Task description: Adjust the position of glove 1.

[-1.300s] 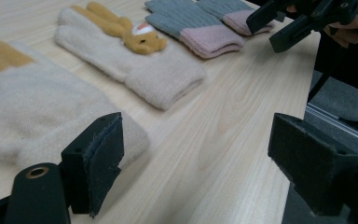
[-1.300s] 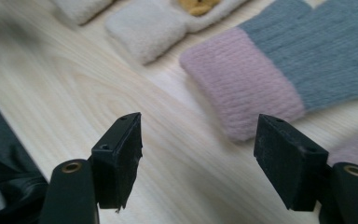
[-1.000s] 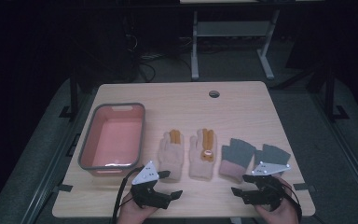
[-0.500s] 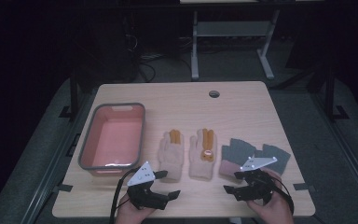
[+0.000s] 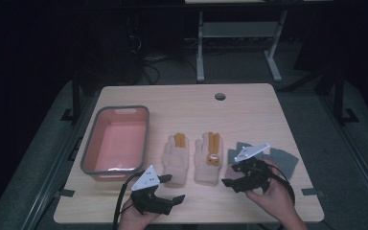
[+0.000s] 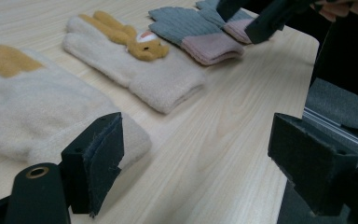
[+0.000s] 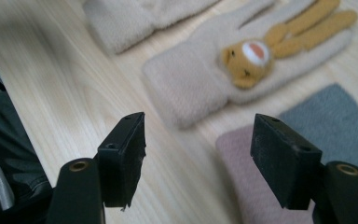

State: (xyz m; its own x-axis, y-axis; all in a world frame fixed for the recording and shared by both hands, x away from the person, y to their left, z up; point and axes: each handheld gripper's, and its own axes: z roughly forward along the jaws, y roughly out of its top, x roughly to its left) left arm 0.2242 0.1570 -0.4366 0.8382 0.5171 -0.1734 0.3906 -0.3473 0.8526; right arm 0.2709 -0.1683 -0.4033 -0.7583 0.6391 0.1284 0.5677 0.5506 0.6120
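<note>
Wooden table (image 5: 249,103) carries grey gloves (image 5: 280,160) near its right edge. Right gripper (image 5: 235,178), jaws wide and empty, hovers over their pink cuff; left gripper (image 5: 172,189), likewise open and empty, waits by cream gloves (image 5: 191,155) at the front edge.

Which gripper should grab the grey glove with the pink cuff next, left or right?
Right. The right gripper, jaws open, sits by the pink cuff of the grey glove. The left gripper, also open, is at the plain cream glove, with the bunny glove lying between.
</note>
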